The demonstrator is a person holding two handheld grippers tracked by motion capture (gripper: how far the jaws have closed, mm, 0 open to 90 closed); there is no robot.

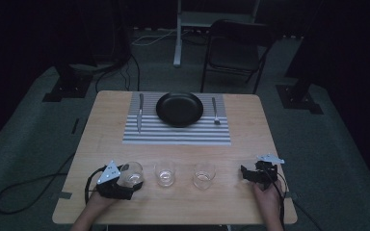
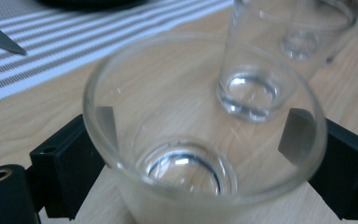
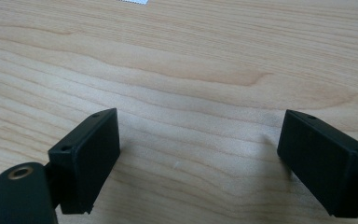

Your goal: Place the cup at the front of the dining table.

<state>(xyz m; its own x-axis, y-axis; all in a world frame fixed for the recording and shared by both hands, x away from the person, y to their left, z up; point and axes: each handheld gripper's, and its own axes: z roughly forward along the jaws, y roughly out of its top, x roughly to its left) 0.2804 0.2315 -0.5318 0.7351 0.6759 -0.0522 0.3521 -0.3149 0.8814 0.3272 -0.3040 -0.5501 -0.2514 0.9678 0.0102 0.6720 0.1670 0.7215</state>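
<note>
Three clear glasses stand in a row near the table's front edge. My left gripper (image 1: 131,180) (image 2: 200,140) has the leftmost glass (image 1: 132,172) (image 2: 186,84) between its jaws, and both pads lie against the glass's wall. The middle glass (image 1: 165,172) (image 2: 261,70) stands just beyond it, with the right glass (image 1: 204,174) (image 2: 310,39) farther along. My right gripper (image 1: 247,173) (image 3: 200,154) rests open on the bare wood to the right of the row, with nothing between its jaws.
At the far side of the wooden table (image 1: 101,144), a striped placemat (image 1: 173,135) holds a black plate (image 1: 179,109), a knife (image 1: 140,113) on its left and a fork (image 1: 215,111) on its right. A folding chair (image 1: 236,48) stands behind the table.
</note>
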